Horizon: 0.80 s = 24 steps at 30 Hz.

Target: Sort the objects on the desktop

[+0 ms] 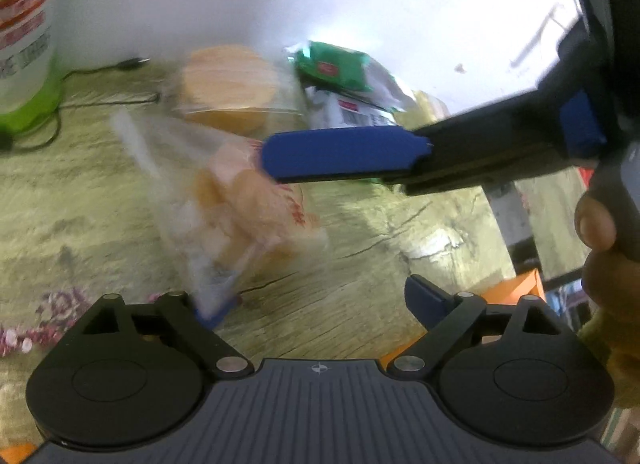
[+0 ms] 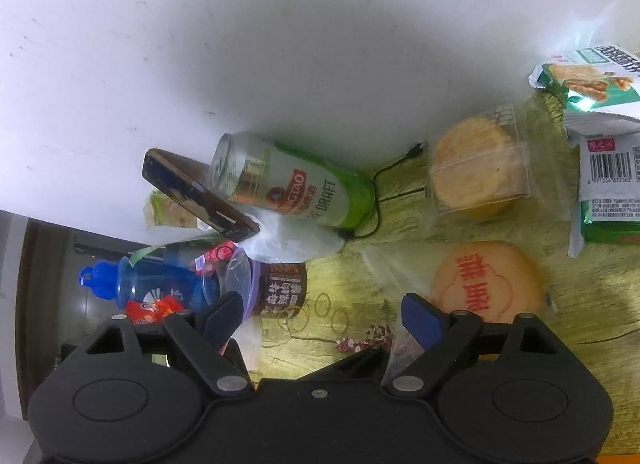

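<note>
Tabletop: pastry bag (image 1: 236, 208) between left tool (image 1: 316, 304) fingers

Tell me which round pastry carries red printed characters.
The pastry nearest the right tongs, the flat orange one in a clear wrapper. The other pastry, farther back in a clear box, shows a plain top.

Left gripper (image 1: 320, 304) angles down, jaws spread wide, nothing pressed between the pads. Right gripper (image 2: 322, 314) holds its blue fingers (image 2: 420, 320) well apart too. A hand (image 1: 604, 248) grips its handle at the edge.
</note>
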Each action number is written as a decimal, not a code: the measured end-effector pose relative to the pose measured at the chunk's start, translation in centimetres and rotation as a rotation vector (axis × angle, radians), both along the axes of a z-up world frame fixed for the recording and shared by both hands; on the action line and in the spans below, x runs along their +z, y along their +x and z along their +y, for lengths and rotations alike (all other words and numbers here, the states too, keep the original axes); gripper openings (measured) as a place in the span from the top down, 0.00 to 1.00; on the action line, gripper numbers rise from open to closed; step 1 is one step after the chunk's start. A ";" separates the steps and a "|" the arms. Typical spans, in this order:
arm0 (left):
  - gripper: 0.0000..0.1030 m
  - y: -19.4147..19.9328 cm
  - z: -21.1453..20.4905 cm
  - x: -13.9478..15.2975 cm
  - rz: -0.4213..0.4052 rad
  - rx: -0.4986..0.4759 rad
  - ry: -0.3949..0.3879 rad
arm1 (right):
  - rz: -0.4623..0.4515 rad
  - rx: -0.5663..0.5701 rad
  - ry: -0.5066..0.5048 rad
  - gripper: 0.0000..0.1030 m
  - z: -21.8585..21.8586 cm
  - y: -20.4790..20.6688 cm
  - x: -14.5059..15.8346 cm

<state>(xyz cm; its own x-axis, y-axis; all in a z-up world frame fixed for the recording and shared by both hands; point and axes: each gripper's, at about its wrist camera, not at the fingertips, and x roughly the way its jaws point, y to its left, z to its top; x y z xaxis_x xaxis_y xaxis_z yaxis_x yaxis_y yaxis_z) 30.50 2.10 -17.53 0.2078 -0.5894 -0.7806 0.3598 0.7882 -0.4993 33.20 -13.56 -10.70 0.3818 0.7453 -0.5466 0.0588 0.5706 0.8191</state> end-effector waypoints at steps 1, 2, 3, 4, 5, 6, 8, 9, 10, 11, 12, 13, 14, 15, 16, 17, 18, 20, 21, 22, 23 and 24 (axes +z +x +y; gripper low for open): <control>0.09 0.1 0.3 0.0 0.016 0.017 -0.012 | 0.001 -0.005 -0.002 0.16 -0.2 0.0 0.1; 0.09 0.1 0.7 -0.1 0.033 0.034 -0.027 | 0.001 -0.010 -0.005 0.16 -0.5 -0.1 0.1; 0.09 0.1 1.0 -0.1 0.048 0.049 -0.042 | 0.001 -0.015 -0.008 0.16 -0.8 -0.1 0.2; 0.09 0.1 1.2 0.0 0.058 0.060 -0.052 | 0.000 -0.021 -0.013 0.16 -1.1 -0.1 0.2; 0.09 0.1 1.4 0.1 0.062 0.068 -0.059 | -0.001 -0.025 -0.017 0.16 -1.4 -0.2 0.3; 0.09 0.0 1.5 0.2 0.062 0.072 -0.064 | -0.004 -0.030 -0.024 0.16 -1.6 -0.2 0.4; 0.09 -0.4 1.7 0.7 0.052 0.073 -0.068 | -0.011 -0.040 -0.037 0.16 -2.2 -0.3 0.7; 0.08 -0.6 1.8 0.9 0.047 0.072 -0.070 | -0.015 -0.049 -0.045 0.16 -2.6 -0.4 0.9; 0.08 -0.8 1.9 1.2 0.041 0.071 -0.072 | -0.019 -0.059 -0.053 0.16 -3.0 -0.5 1.0; 0.08 -1.0 1.9 1.4 0.036 0.070 -0.076 | -0.023 -0.069 -0.062 0.16 -3.4 -0.6 1.2; 0.08 -1.2 2.0 1.7 0.031 0.070 -0.080 | -0.024 -0.082 -0.066 0.16 -4.0 -0.7 1.2; 0.08 -1.4 2.1 1.9 0.026 0.071 -0.082 | -0.025 -0.096 -0.069 0.16 -4.5 -0.7 1.3; 0.08 -1.6 2.2 2.1 0.017 0.073 -0.083 | -0.023 -0.112 -0.074 0.16 -5.1 -0.9 1.3; 0.08 -1.8 2.3 2.4 0.005 0.075 -0.083 | -0.020 -0.124 -0.078 0.16 -5.6 -1.0 1.3; 0.08 -2.0 2.4 2.6 -0.008 0.077 -0.081 | -0.015 -0.137 -0.082 0.16 -6.1 -1.1 1.2; 0.08 -2.3 2.6 2.9 -0.029 0.084 -0.075 | -0.007 -0.145 -0.085 0.16 -6.5 -1.2 1.1; 0.08 -2.5 2.9 3.2 -0.054 0.092 -0.065 | 0.001 -0.153 -0.087 0.16 -6.8 -1.3 0.9; 0.08 -2.8 3.3 3.6 -0.100 0.105 -0.043 | 0.021 -0.165 -0.088 0.16 -7.3 -1.4 0.5; 0.08 -2.9 3.4 3.7 -0.122 0.113 -0.027 | 0.033 -0.169 -0.086 0.16 -7.4 -1.4 0.2; 0.08 -3.0 3.6 3.7 -0.142 0.121 -0.009 | 0.044 -0.173 -0.084 0.16 -7.5 -1.5 -0.1; 0.08 -3.0 3.7 3.6 -0.158 0.127 0.011 | 0.056 -0.177 -0.083 0.16 -7.6 -1.5 -0.4; 0.08 -2.9 3.9 3.5 -0.169 0.131 0.031 | 0.067 -0.180 -0.081 0.16 -7.6 -1.5 -0.7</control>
